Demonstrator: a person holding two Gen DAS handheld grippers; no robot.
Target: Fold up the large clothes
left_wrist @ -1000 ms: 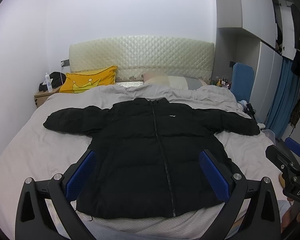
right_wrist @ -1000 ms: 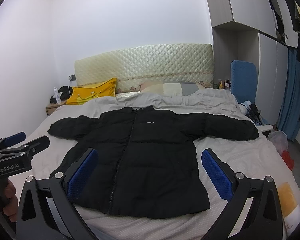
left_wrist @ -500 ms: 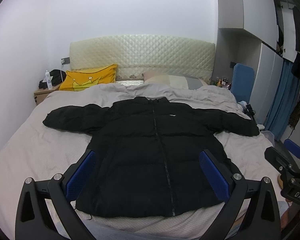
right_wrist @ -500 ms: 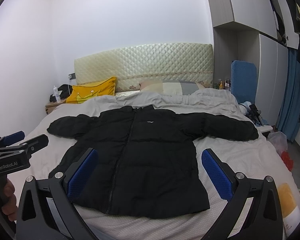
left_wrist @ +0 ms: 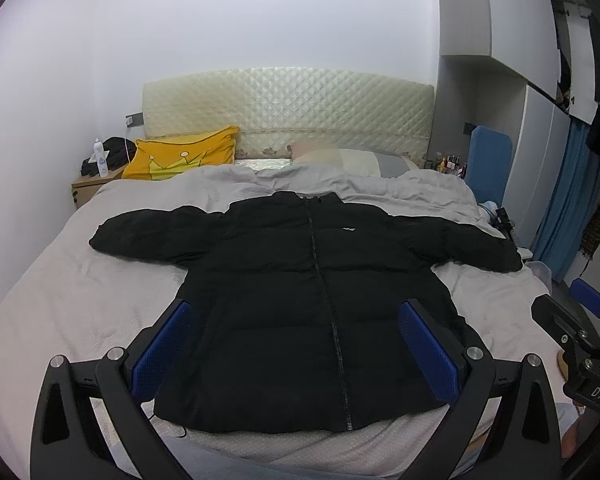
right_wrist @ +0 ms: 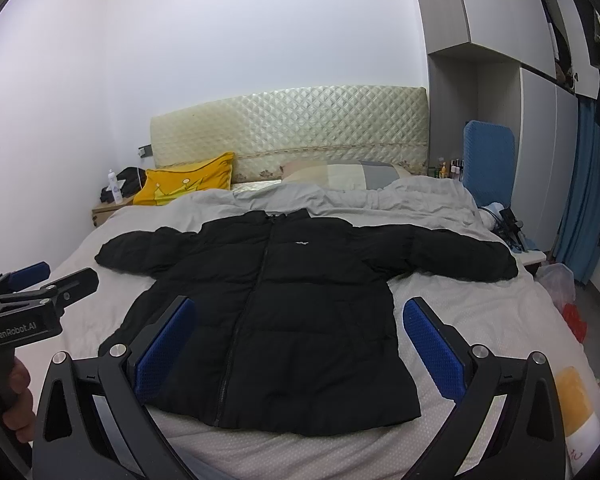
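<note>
A black puffer jacket (left_wrist: 312, 304) lies flat and zipped on the bed, both sleeves spread out sideways; it also shows in the right wrist view (right_wrist: 276, 304). My left gripper (left_wrist: 296, 344) is open and empty, held above the jacket's hem at the foot of the bed. My right gripper (right_wrist: 298, 340) is open and empty, also above the hem. The right gripper shows at the right edge of the left wrist view (left_wrist: 580, 332), and the left gripper at the left edge of the right wrist view (right_wrist: 32, 304).
The bed (left_wrist: 60, 292) has a grey sheet, a rumpled duvet (left_wrist: 400, 188), a yellow pillow (left_wrist: 180, 158) and a quilted headboard (left_wrist: 288, 112). A nightstand (left_wrist: 88, 188) stands at left. A blue chair (left_wrist: 488, 164), wardrobe and blue curtain (left_wrist: 572, 208) stand at right.
Both grippers have risen and drawn back slightly, so the jacket sits a little lower and smaller in view. The jacket has not moved.
</note>
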